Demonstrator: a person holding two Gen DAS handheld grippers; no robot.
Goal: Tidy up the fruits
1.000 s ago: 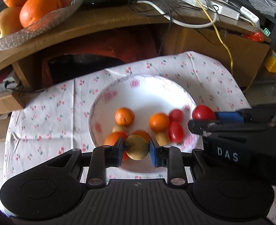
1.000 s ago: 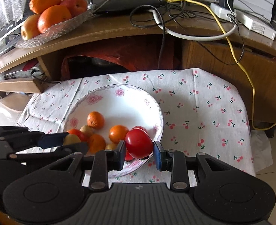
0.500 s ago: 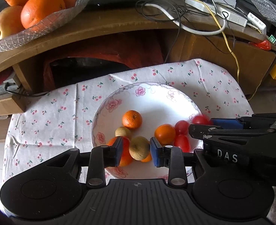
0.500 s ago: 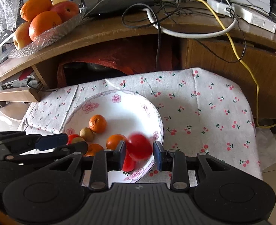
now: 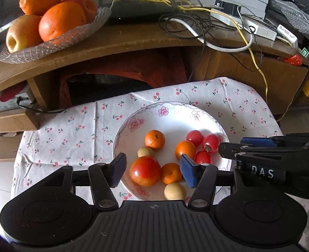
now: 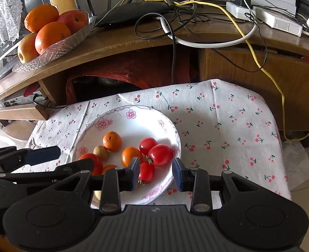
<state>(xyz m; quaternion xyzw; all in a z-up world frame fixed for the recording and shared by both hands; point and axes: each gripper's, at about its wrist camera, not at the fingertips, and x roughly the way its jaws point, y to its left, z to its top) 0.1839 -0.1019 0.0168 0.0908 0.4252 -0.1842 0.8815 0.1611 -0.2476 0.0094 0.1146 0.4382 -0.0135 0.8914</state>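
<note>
A white flowered bowl [image 5: 171, 113] [image 6: 116, 117] sits on a cherry-print cloth [image 5: 70, 130] [image 6: 227, 121] and holds several small fruits. Among them are small oranges [image 5: 154, 139] [image 6: 112, 141], red tomatoes [image 5: 210, 143] [image 6: 160, 151], a bigger red-yellow fruit [image 5: 145, 170] and tan round fruits [image 5: 174, 191] [image 6: 100, 152]. My left gripper [image 5: 153, 171] hovers open above the bowl's near side, nothing between its pads. My right gripper [image 6: 156, 173] is open above the bowl's right rim, a tomato lying below its gap. Each gripper shows at the other view's edge.
A curved wooden desk [image 5: 133, 40] [image 6: 133, 40] rises behind the cloth-covered table. On it stand a glass dish of oranges and apples [image 5: 49, 19] [image 6: 47, 33], a tangle of cables [image 5: 217, 31] [image 6: 196, 21] and power strips. A dark opening lies under the desk.
Both grippers opened and pulled back. The tan fruit dropped from the left gripper into the bowl; the red tomato fell from the right gripper and now rests with the other tomatoes.
</note>
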